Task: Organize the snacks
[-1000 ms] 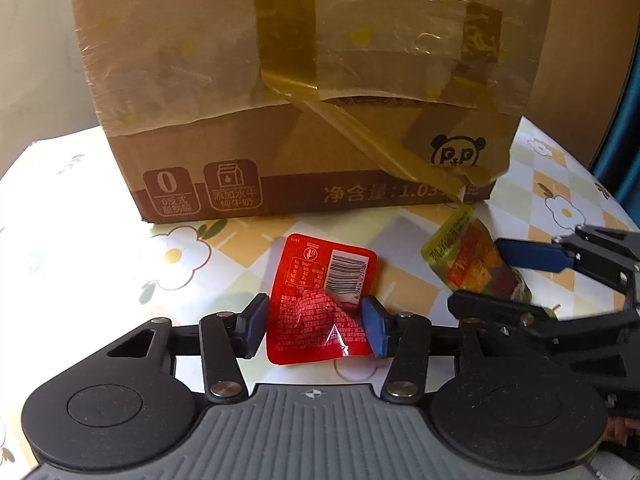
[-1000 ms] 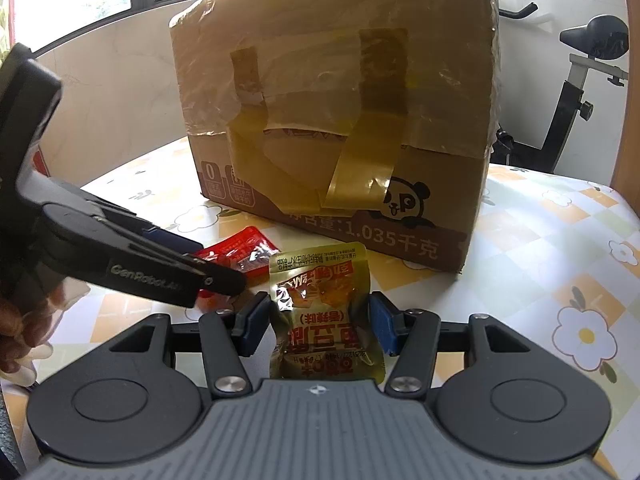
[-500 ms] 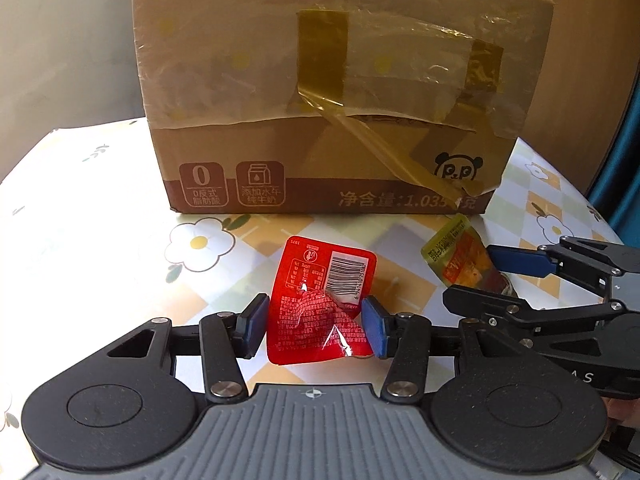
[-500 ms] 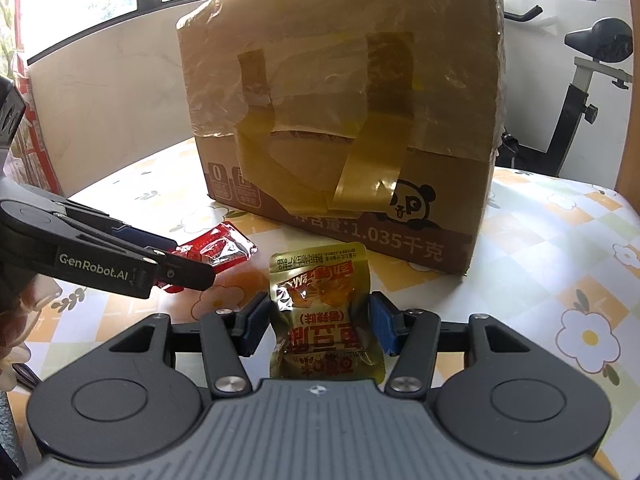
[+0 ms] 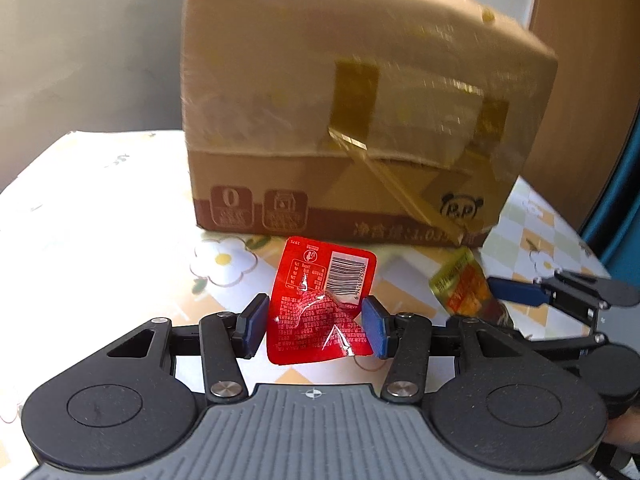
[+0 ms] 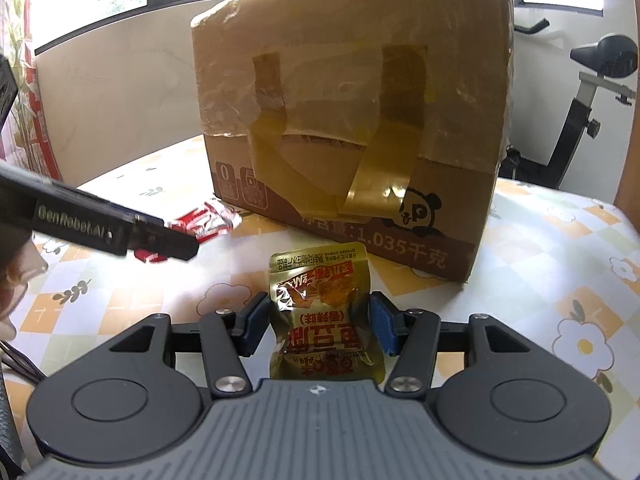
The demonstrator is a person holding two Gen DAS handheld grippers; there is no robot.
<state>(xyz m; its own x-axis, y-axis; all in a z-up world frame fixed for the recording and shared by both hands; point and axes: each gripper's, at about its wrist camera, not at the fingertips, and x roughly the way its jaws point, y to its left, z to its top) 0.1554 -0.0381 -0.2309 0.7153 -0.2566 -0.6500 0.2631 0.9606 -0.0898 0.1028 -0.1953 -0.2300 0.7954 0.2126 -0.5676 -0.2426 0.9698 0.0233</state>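
My left gripper (image 5: 316, 326) is shut on a red snack packet (image 5: 320, 304) and holds it above the table, in front of a taped cardboard box (image 5: 340, 120). My right gripper (image 6: 318, 326) is shut on a gold snack packet (image 6: 324, 316), also held before the box (image 6: 360, 120). In the left wrist view the gold packet (image 5: 460, 286) and right gripper (image 5: 520, 300) show at the right. In the right wrist view the red packet (image 6: 208, 220) and the left gripper's finger (image 6: 120, 228) show at the left.
The table (image 6: 540, 280) has a checked cloth with flower prints. The box stands at its far side, with a wall behind. An exercise bike (image 6: 592, 100) stands beyond the table at the right. A brown door (image 5: 580, 80) is at the right.
Both grippers have lifted and drawn back from the box, each still holding its packet. The box looks smaller and its top edge has come into view.
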